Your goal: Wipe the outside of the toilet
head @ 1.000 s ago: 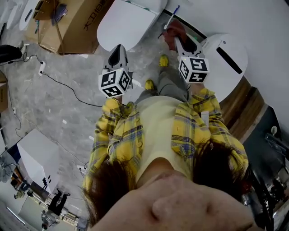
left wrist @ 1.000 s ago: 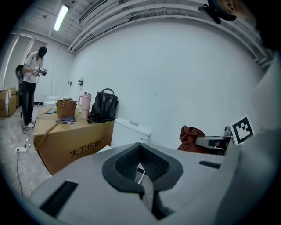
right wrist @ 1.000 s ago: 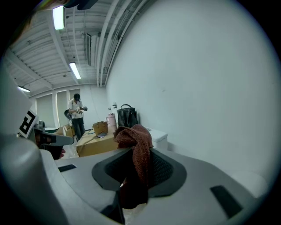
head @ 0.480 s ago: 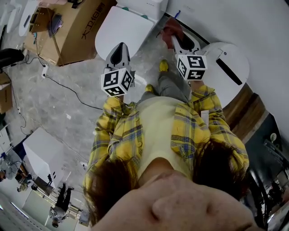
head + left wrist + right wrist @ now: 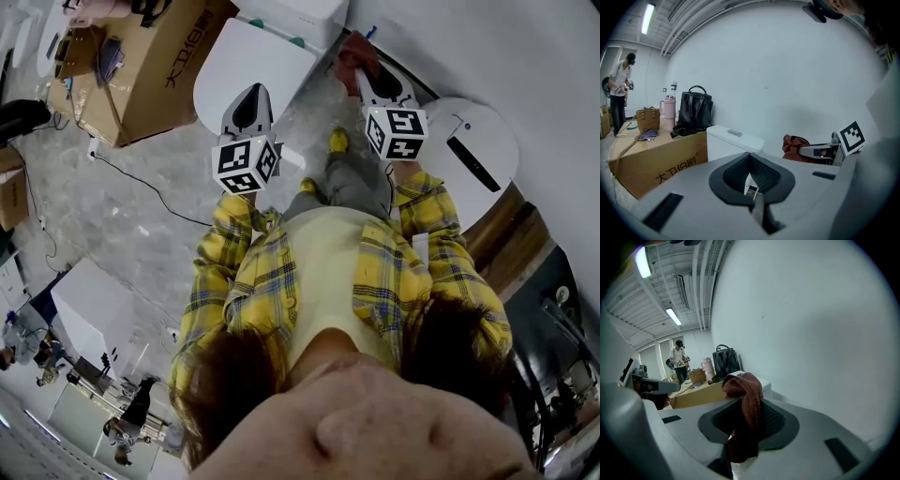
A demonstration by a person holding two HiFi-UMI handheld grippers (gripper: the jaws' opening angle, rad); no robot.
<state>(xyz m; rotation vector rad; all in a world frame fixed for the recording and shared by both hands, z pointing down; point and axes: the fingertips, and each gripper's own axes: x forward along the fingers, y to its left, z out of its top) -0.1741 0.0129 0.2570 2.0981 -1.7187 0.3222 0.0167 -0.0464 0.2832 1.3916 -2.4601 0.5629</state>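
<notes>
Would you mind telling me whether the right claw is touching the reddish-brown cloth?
Touching: the right gripper view shows the right claw shut on the reddish-brown cloth, which drapes out between its jaws.

Left gripper (image 5: 750, 161) (jaws together) faces toilet tank (image 5: 733, 140).

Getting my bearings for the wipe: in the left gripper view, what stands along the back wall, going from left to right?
Person → brown bag → pink bottle → black handbag → toilet tank → red cloth
</notes>
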